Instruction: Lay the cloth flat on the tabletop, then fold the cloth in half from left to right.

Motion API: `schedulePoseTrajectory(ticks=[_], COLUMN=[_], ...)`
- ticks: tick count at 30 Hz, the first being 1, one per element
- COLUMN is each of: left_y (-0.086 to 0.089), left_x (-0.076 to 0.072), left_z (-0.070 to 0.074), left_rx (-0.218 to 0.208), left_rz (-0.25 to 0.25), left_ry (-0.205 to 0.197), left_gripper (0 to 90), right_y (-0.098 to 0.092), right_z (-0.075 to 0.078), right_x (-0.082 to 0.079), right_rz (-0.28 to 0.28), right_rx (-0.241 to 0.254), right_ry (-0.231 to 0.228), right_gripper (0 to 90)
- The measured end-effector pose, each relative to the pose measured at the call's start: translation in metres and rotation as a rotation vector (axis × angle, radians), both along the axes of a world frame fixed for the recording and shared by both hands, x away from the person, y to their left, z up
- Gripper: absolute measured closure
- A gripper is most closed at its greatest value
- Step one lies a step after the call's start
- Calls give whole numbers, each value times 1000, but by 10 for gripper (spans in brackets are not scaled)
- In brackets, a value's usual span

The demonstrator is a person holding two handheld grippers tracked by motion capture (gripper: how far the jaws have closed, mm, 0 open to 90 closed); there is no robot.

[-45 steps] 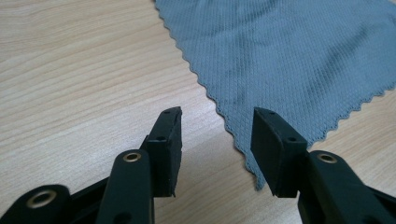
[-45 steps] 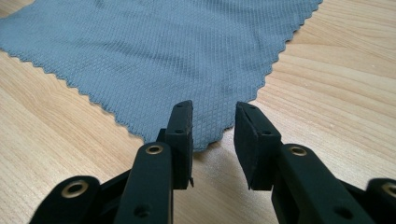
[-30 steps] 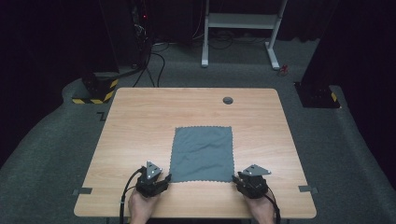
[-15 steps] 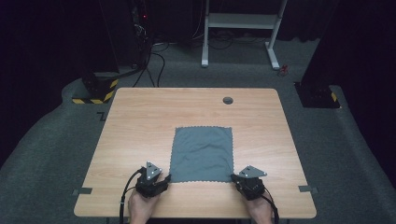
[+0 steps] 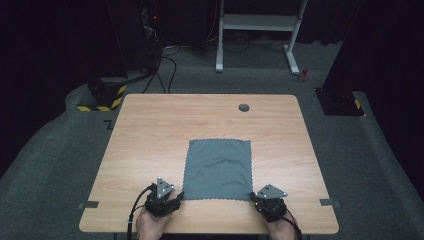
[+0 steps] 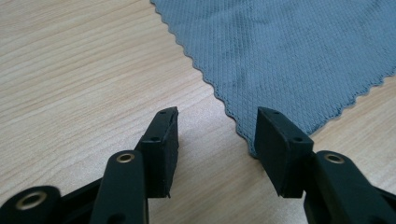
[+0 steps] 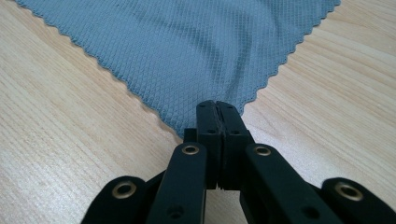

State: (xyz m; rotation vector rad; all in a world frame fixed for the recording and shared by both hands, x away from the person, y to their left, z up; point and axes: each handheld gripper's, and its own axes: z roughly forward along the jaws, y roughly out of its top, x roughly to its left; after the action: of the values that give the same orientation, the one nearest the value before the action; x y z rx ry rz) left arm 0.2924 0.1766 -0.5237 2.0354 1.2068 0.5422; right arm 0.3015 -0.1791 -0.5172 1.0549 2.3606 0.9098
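The wooden table point(image 5: 150, 150) carries very little: one grey cloth point(image 5: 218, 169) and one small dark round hole point(image 5: 244, 107) set in the tabletop near the far edge, well apart from the cloth. Nothing lies between the two grippers and the cloth, and the wood around it is bare. Beyond the table, on the carpeted floor, stand a white metal frame point(image 5: 257, 30) and two black bases with yellow-and-black stripes, one off each far corner, with cables trailing near the left one. The cloth lies flat and spread out on the near half of the table, slightly right of centre, its zigzag edges roughly square with the table's edges; its long axis runs from the near edge toward the far one, though it is only a little longer than wide. There are two grippers, one at each near corner of the cloth. The left gripper point(image 6: 215, 135) has its jaws apart, straddling the cloth's near left corner without pressing on it. The right gripper point(image 7: 217, 114) has its jaws brought together, pinching the cloth's near right corner.
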Motion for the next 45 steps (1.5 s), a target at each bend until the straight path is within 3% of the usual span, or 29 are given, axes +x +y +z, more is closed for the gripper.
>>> schedulePoseTrajectory(ticks=[5,8,11,12,16,21,24,26,29,32,34,37,38,40,45], left_y=[0,1,7,8,5,-4,-9,-13,-19,-26,-28,-31,-29,-23,-22], left_x=[-2,2,9,15,42,74,89,103,124,144,150,162,166,173,187], left_z=[-1,4,12,15,22,23,25,26,26,23,20,12,9,6,8], left_rx=[-11,-20,-57,-75,-75,-5,0,13,30,17,24,95,87,31,38], left_rz=[12,-1,-8,-9,-28,-58,-51,-45,-38,-20,-13,7,14,48,59], left_ry=[-11,46,46,50,46,46,27,24,19,46,29,45,37,58,67], left_gripper=[499,495,486,486,476,467,465,463,460,457,458,463,463,448,450], right_y=[0,-5,-5,-5,10,49,74,90,105,113,117,118,117,116,118], right_z=[0,0,6,8,17,16,8,3,-1,-4,-4,-4,-3,-4,-2], right_x=[0,3,6,7,11,18,25,29,34,38,37,36,36,36,32], right_rz=[1,-18,-24,-25,1,108,176,210,229,224,229,244,247,253,261], right_rx=[4,52,60,67,99,87,68,27,31,60,56,38,41,45,40], right_ry=[5,40,25,14,0,9,30,21,8,12,14,4,12,12,20], right_gripper=[880,807,786,782,778,757,748,744,737,731,720,714,712,713,703])
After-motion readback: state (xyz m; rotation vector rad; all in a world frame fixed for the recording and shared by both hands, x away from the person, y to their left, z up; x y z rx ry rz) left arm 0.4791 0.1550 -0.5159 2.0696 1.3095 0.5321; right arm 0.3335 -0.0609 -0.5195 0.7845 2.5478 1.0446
